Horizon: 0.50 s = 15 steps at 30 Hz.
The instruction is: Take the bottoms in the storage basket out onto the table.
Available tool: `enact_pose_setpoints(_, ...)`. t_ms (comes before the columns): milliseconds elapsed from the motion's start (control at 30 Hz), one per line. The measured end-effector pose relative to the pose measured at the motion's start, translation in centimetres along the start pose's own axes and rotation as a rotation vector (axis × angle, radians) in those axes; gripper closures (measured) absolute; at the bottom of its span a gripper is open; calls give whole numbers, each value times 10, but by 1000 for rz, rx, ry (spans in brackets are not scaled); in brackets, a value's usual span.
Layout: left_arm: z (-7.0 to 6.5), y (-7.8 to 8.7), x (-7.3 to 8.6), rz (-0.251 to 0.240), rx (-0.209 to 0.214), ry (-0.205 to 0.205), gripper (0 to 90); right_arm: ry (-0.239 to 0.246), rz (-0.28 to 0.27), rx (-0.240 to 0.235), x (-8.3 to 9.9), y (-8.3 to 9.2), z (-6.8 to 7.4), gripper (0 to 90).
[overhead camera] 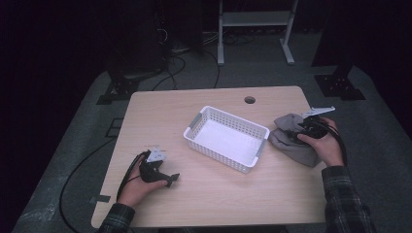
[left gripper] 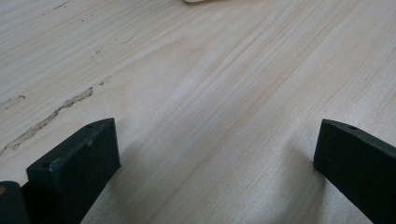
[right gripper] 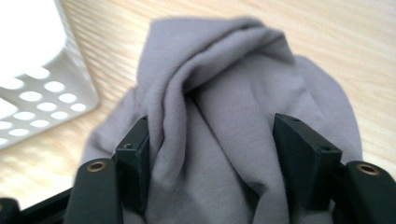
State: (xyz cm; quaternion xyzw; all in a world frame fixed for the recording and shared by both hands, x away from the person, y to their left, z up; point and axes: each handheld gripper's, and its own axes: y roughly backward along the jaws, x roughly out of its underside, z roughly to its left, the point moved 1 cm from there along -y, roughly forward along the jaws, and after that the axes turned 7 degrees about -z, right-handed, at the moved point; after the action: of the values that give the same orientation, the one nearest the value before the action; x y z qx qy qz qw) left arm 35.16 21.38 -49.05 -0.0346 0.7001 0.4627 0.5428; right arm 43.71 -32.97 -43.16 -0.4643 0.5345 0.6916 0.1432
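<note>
The right gripper (right gripper: 210, 154) stood spread over the crumpled grey cloth (right gripper: 224, 107) lying on the tabletop (overhead camera: 204, 194) just beside the white basket (overhead camera: 226, 138), while the left gripper (left gripper: 215, 154) rested spread, holding nothing.

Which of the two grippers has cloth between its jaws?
The right gripper, beside the white basket: grey cloth bunches between its jaws. The left gripper has just bare table between its jaws.
</note>
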Motion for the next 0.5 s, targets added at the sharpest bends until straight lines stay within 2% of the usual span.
enact_pose_setpoints(100,0,0,0,0,0,1,0,-15,-22,-19,-3,5,1,347)
enact_pose_setpoints(267,0,0,0,0,0,0,0,-17,-55,-36,-10,15,2,420)
enact_pose_setpoints(333,0,0,0,1,2,-2,0,-28,-85,-49,-15,23,5,507)
enact_pose_setpoints(400,0,0,0,1,3,-3,0,-30,-91,-57,-17,25,6,529)
enact_pose_setpoints(500,0,0,0,0,3,-3,0,-16,-117,-78,-22,29,11,644)
